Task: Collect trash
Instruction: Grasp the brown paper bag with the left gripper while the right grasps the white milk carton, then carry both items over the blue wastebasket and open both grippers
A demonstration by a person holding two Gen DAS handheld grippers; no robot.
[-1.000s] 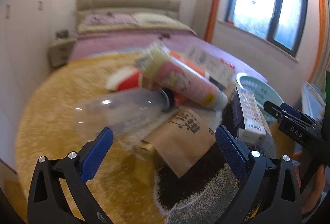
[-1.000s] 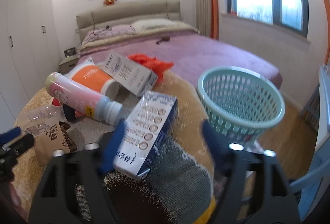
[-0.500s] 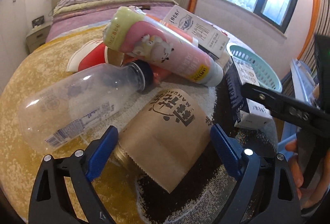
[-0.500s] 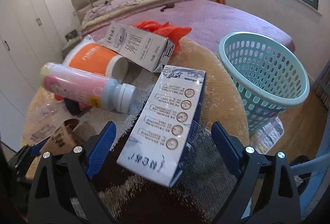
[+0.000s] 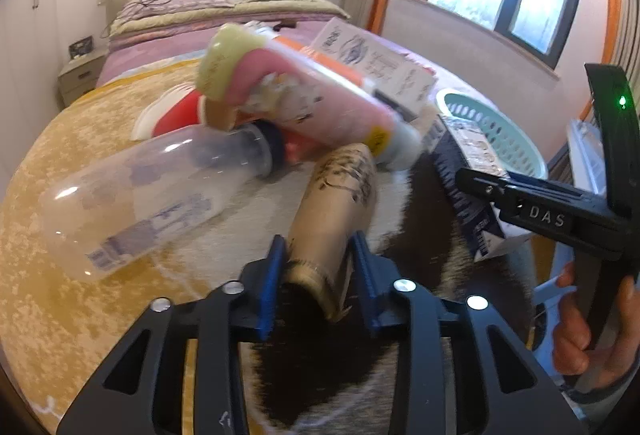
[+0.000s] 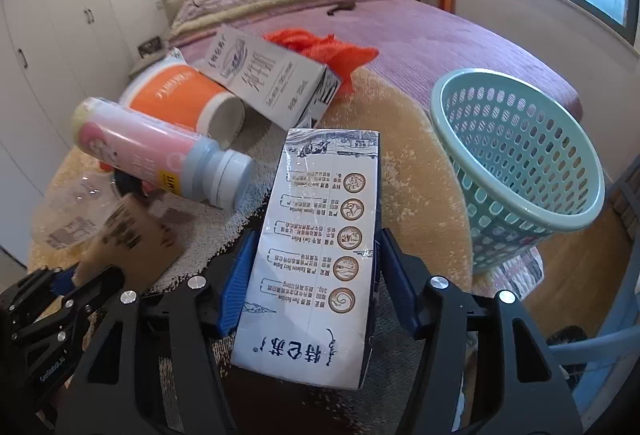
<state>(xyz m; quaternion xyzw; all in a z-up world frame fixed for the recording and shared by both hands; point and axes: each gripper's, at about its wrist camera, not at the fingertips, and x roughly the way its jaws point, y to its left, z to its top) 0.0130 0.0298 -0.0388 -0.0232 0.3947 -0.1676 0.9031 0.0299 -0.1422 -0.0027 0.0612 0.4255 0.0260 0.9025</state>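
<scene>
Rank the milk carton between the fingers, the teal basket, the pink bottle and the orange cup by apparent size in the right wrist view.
1. milk carton, though nearness inflates it
2. teal basket
3. pink bottle and orange cup: too alike, and the bottle partly hides the cup

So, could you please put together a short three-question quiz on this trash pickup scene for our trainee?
1. True or false: the left gripper is shut on the brown paper cup.
2. Which item lies between the right gripper fingers? A) pink bottle B) milk carton C) clear plastic bottle
3. Fill in: the teal basket stands to the ____ of the milk carton in the right wrist view.

Key: 1 true; 2 B; 3 right.
</scene>
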